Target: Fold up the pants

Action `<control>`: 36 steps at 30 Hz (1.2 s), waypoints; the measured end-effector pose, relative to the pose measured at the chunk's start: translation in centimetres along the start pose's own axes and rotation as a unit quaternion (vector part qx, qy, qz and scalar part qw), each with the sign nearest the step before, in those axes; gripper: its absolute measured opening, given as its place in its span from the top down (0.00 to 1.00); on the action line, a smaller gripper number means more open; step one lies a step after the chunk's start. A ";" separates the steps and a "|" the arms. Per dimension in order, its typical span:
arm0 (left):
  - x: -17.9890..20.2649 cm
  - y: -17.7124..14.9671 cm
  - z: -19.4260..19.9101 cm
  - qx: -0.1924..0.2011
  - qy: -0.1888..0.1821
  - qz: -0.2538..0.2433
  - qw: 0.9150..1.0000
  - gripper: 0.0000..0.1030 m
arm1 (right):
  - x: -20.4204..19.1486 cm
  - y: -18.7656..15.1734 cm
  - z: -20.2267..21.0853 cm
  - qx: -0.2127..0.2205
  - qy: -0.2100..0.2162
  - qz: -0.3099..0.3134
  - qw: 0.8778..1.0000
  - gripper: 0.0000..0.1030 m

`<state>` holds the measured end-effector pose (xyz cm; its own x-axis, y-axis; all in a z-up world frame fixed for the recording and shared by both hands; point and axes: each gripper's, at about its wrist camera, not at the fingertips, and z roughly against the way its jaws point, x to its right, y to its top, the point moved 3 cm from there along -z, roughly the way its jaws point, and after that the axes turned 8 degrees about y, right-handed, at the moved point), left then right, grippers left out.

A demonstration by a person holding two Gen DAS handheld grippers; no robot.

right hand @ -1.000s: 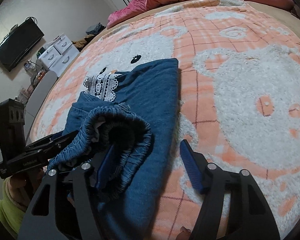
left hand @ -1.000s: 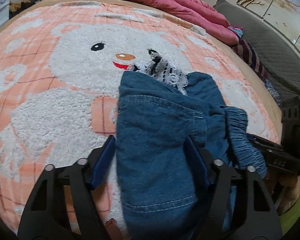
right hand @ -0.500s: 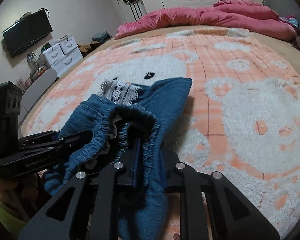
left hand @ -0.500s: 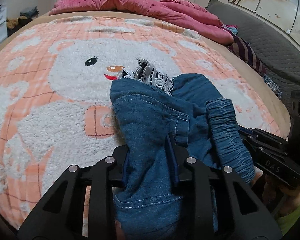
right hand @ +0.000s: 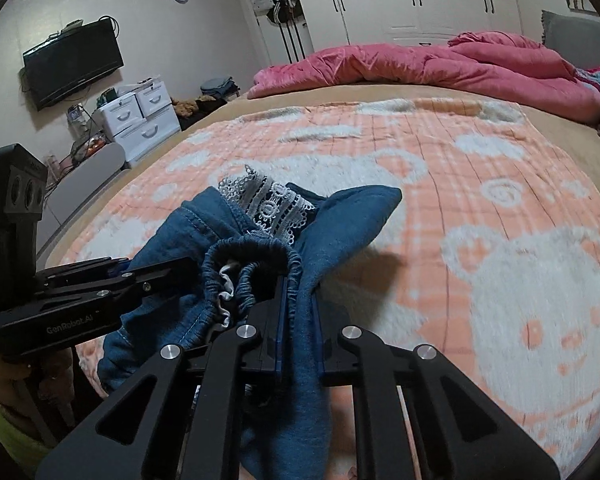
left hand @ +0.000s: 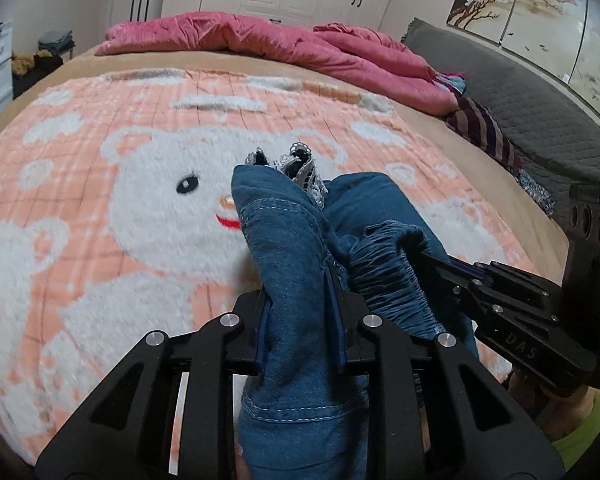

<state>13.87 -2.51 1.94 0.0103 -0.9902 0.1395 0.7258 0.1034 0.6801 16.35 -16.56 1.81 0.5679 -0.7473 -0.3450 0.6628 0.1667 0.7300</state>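
Note:
Blue denim pants with white lace trim and an elastic waistband are held up off the peach bear blanket. My left gripper is shut on a hemmed fold of the denim. My right gripper is shut on the denim beside the waistband. The right gripper also shows in the left wrist view, and the left gripper in the right wrist view. The two grippers are close, side by side.
A pink duvet lies bunched at the bed's far end. A grey quilted headboard and striped cloth are at the right. White drawers and a wall TV stand left of the bed.
Both grippers closed on the pants and lifted them off the blanket. The cloth bunched up and the cameras tilted upward toward the room.

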 end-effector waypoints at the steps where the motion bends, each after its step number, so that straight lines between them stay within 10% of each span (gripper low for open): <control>1: -0.2 0.3 0.0 0.002 0.002 0.001 1.000 0.85 | -0.1 0.4 -0.3 0.001 0.000 0.003 1.000 0.90; 13: -3.3 4.9 -3.2 0.014 0.026 0.020 0.999 0.85 | 0.8 5.7 -5.2 -0.008 -0.008 0.011 1.000 0.90; 25: -5.7 3.6 -6.7 -0.014 0.040 0.039 0.998 0.84 | 4.6 3.9 -8.9 -0.049 -0.022 -0.032 0.998 0.90; 36: -6.7 2.9 -7.5 -0.022 0.060 0.044 0.997 0.62 | 6.6 2.2 -10.1 -0.079 -0.067 -0.045 0.994 0.71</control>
<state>21.00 3.74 -2.43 0.1551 -0.9820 0.1076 0.7485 0.1879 0.6360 26.47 -14.60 -4.83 0.4406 -0.8407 -0.3148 0.7816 0.1868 0.5951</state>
